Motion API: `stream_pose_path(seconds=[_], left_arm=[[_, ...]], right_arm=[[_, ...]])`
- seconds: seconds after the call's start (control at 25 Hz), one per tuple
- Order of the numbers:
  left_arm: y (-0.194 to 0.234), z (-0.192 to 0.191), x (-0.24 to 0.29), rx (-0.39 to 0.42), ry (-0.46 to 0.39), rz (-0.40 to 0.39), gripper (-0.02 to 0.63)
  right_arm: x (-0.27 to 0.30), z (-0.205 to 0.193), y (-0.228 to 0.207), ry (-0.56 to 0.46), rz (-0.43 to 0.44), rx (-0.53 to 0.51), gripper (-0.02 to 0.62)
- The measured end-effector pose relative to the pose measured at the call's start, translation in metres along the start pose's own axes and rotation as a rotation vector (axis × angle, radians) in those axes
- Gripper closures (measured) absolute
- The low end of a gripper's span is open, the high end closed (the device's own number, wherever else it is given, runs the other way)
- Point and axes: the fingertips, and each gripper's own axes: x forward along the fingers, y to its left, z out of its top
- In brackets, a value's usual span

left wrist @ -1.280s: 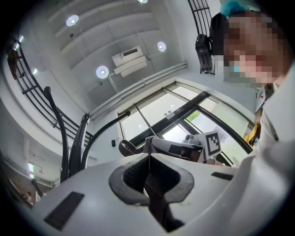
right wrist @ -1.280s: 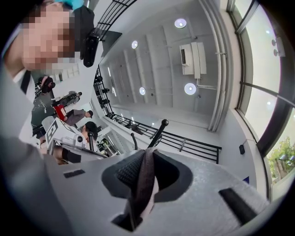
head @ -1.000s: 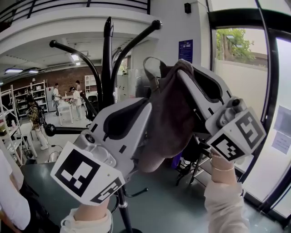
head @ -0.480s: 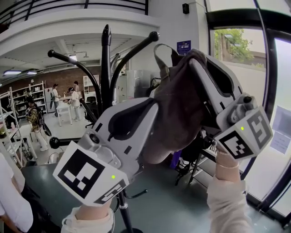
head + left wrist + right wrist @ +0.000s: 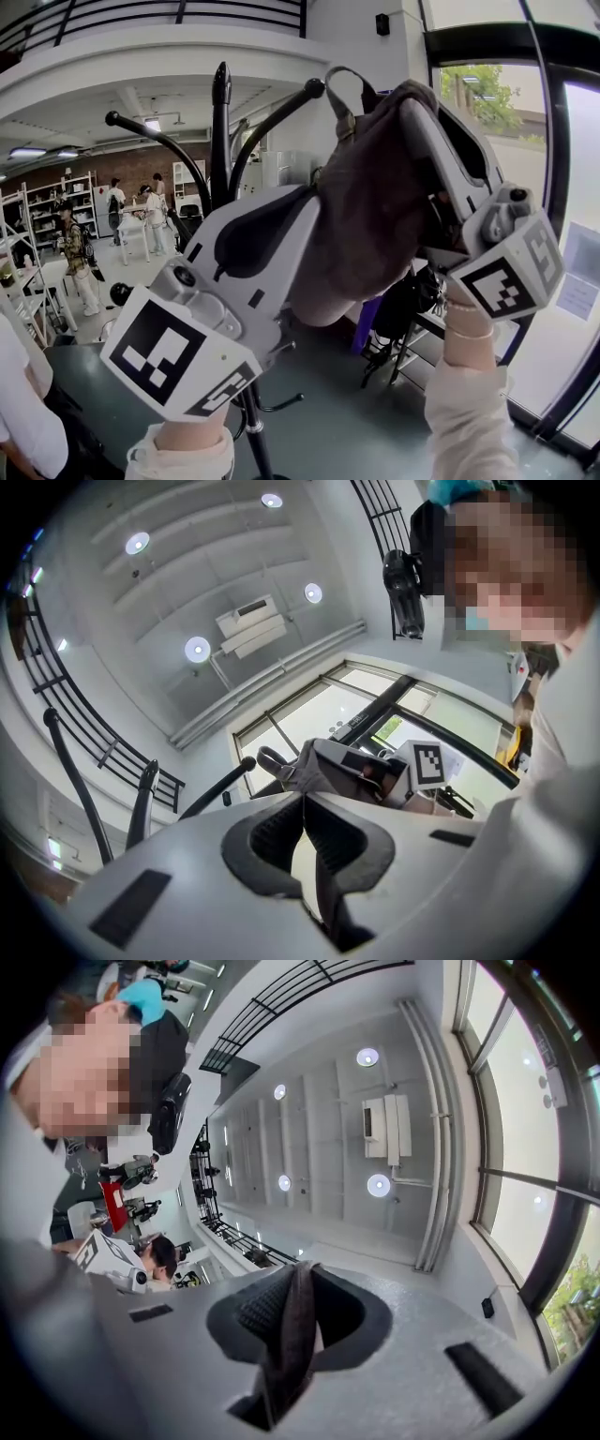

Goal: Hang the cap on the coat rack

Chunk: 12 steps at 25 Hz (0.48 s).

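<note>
Cap (image 5: 361,220) gripped by left gripper (image 5: 302,199) and right gripper (image 5: 419,101) hides their jaw tips.

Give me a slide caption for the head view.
Left claw and right claw both grip a brown cap, holding its strap loop beside a black coat rack prong.

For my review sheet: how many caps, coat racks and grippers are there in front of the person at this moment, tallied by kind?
brown fabric cap: 1
black metal coat rack: 1
grey two-jaw grippers: 2 (left gripper, right gripper, both clamped on the cap)
Total: 4
</note>
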Motion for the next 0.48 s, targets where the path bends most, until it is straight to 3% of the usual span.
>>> stream_pose_path(seconds=[0.48], left_arm=[[0.013,0.011,-0.005,0.019,-0.018,0.04,0.589]], right_arm=[[0.015,0.008,0.006,-0.069,0.055,0.046,0.551]])
